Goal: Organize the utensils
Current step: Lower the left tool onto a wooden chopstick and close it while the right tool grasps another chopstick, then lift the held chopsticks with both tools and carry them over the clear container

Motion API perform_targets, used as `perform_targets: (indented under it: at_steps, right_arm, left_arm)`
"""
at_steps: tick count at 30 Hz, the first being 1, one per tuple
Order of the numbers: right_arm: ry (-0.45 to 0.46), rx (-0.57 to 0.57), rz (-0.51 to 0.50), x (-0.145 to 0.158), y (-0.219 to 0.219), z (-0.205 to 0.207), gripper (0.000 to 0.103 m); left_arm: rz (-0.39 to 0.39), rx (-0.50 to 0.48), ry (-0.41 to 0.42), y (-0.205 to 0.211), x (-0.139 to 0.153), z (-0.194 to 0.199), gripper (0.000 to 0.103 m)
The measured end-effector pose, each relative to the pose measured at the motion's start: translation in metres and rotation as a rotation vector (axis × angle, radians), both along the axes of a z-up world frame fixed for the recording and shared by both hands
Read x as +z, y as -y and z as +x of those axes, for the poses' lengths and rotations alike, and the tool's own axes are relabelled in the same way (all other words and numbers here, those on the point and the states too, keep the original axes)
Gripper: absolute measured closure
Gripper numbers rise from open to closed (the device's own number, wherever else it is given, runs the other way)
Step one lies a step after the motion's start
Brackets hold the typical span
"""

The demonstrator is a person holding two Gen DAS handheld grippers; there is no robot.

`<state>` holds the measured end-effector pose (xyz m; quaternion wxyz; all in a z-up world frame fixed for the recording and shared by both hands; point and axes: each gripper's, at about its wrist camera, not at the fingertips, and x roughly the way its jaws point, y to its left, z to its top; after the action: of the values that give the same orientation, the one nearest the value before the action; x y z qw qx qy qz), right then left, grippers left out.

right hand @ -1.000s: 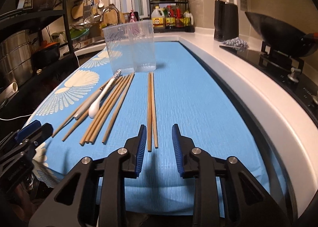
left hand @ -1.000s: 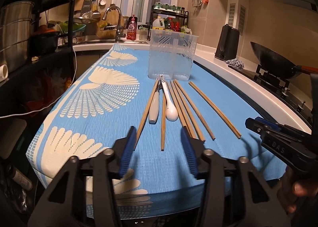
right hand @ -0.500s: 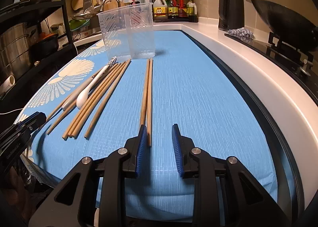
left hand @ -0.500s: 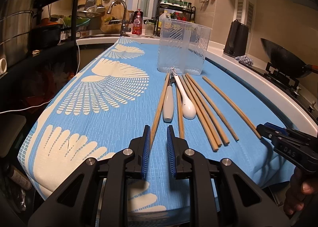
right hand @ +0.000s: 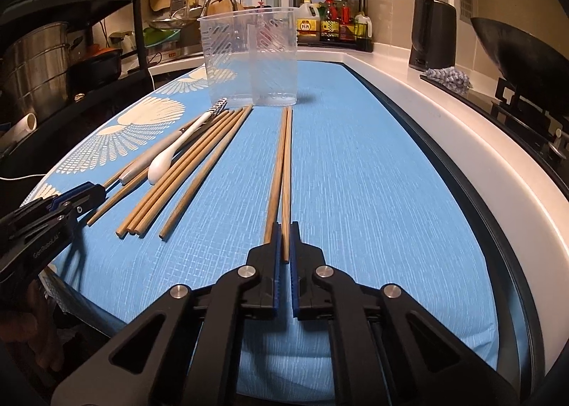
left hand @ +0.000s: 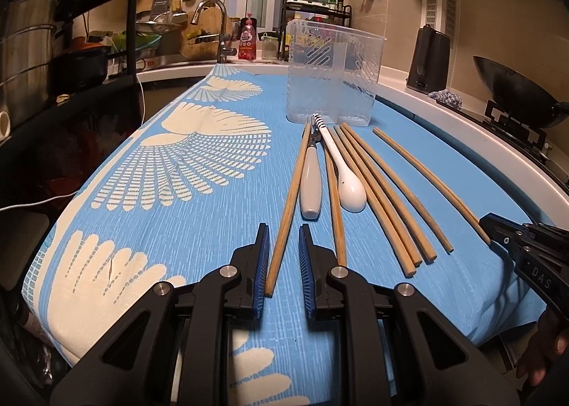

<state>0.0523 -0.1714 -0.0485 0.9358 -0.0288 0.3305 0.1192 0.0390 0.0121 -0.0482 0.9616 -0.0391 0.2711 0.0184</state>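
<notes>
our right gripper [right hand: 283,246] is pinched on the near ends of the pair [right hand: 282,171] of chopsticks, which run straight ahead toward the holder [right hand: 249,57]. our left gripper [left hand: 281,263] has its fingers apart, straddling the near end of one chopstick [left hand: 290,207] without pressing it. just right of that lie the knife [left hand: 311,175], the spoon [left hand: 346,171] and the bundle [left hand: 380,192] of chopsticks.

risks, as we judge them: the right grip is only at the tips, so the pair may pivot, splay or slip on lifting; the left may close on one stick and nudge the knife beside it.

the cloth [right hand: 355,175] edge is right under both grippers, so anything dragged back could roll off. ahead and to the right of the pair the cloth is open, a clear lane to the holder.
</notes>
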Motion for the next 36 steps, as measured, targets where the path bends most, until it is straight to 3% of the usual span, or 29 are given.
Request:
perform_targets:
  at_steps: [5, 13, 36]
  right_arm:
    - [-0.002, -0.006, 0.005, 0.0, 0.002, 0.0, 0.099]
    - [-0.01, -0.094, 0.006, 0.004, 0.019, 0.001, 0.098]
    - [-0.004, -0.065, -0.002, -0.001, 0.016, 0.005, 0.095]
  left_arm:
    - [0.022, -0.002, 0.01, 0.0, -0.001, 0.001, 0.097]
    - [0.029, 0.01, 0.008, -0.016, 0.0, -0.008, 0.097]
    - [0.043, 0.029, 0.037, -0.015, -0.002, -0.009, 0.097]
